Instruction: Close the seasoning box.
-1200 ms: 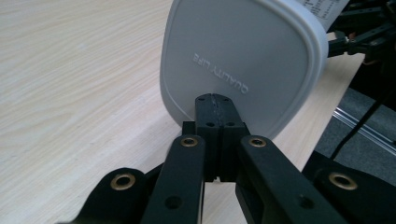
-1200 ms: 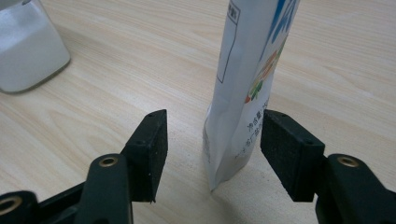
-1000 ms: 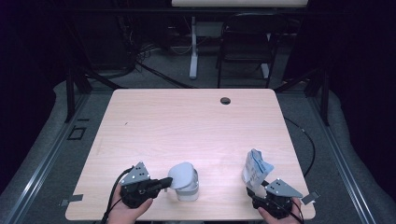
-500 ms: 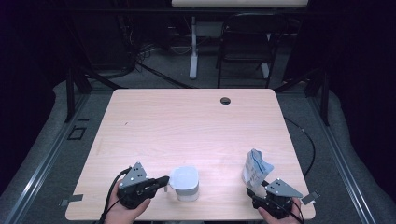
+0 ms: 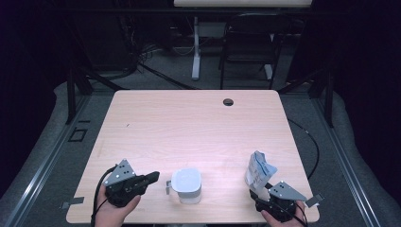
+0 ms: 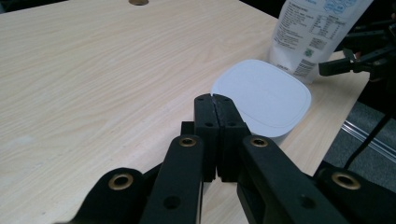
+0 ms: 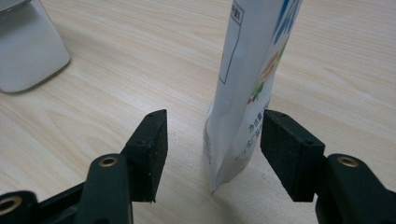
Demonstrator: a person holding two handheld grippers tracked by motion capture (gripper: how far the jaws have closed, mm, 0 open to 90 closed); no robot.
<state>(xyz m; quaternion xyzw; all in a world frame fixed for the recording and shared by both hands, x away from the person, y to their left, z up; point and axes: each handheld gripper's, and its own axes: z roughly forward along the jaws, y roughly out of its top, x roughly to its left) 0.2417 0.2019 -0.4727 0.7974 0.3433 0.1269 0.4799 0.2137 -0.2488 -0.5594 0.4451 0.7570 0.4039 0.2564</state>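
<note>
Pouch (image 7: 247, 88) stands upright at near right of table (image 5: 189, 123), between jaws of my right gripper (image 7: 212, 149), spread wide, pads apart from it. Likely light, soft, crushable: pinch low at stiff bottom fold. My left gripper (image 6: 215, 121) clenched empty, just beside lidded jar (image 6: 264, 95).

A white container (image 5: 186, 185) with a rounded-square white lid stands upright near the table's near edge, about midway across. Well to its right, near the right edge, a white printed pouch (image 5: 259, 168) with blue markings stands upright, its top crumpled and leaning slightly.
</note>
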